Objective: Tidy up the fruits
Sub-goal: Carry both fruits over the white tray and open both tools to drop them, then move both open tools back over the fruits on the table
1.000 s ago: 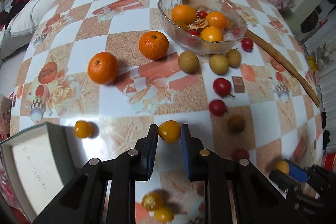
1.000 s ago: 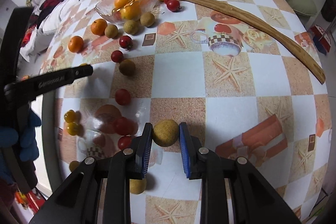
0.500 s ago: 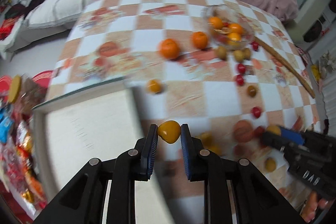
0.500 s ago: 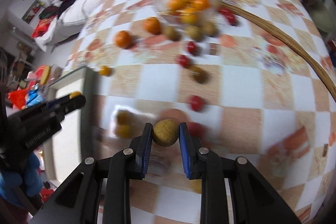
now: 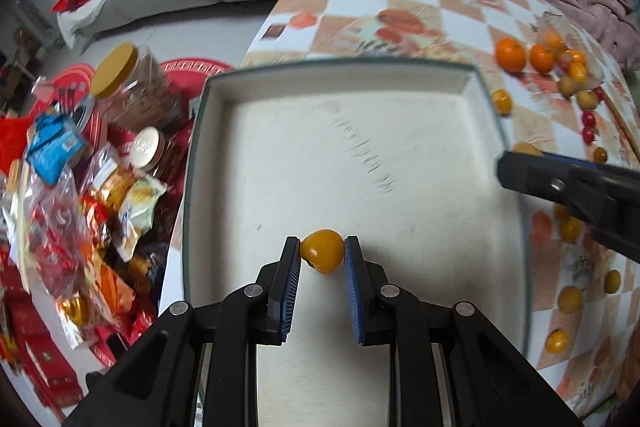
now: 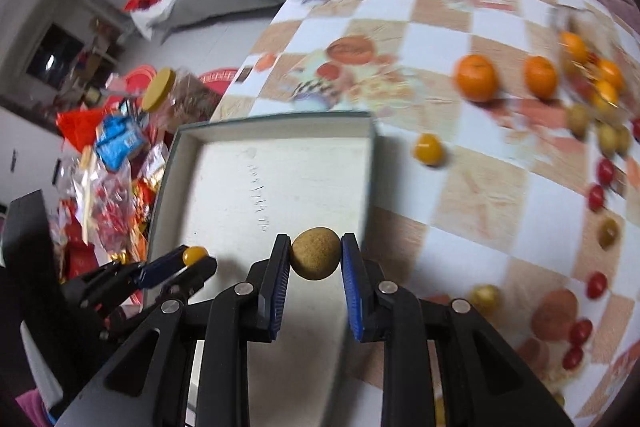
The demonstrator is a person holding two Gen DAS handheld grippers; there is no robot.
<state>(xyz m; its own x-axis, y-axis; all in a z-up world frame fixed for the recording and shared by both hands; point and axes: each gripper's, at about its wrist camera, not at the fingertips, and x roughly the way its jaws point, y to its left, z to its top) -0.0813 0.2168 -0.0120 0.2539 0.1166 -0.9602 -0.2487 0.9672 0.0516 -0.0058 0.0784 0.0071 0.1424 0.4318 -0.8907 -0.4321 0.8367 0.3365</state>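
My blue ribbed pads (image 5: 291, 281) pinch a glossy smooth yellow fruit (image 5: 322, 250); my other claw's brown fruit (image 6: 315, 253) looks rough, matt.

Free room: floor of the shallow box (image 5: 360, 155), bare cream surface, enclosed by a low rim on the visible sides.
Occupying the air above it: left gripper (image 5: 322, 253) clamped on a small yellow fruit (image 5: 322, 251) near the box's near end; right gripper (image 6: 315, 259) clamped on a brown fruit (image 6: 315, 258) at the box's right rim, both grippers close together.
Obstacles right of the box: loose oranges (image 6: 477, 78), a yellow fruit (image 6: 428, 149) just beside the rim, red cherry tomatoes (image 6: 596, 195) scattered over the checked tablecloth (image 6: 480, 195).
Obstacles left of the box: piled snack packets (image 5: 80, 211) and jars (image 5: 132, 83) beyond the table edge.
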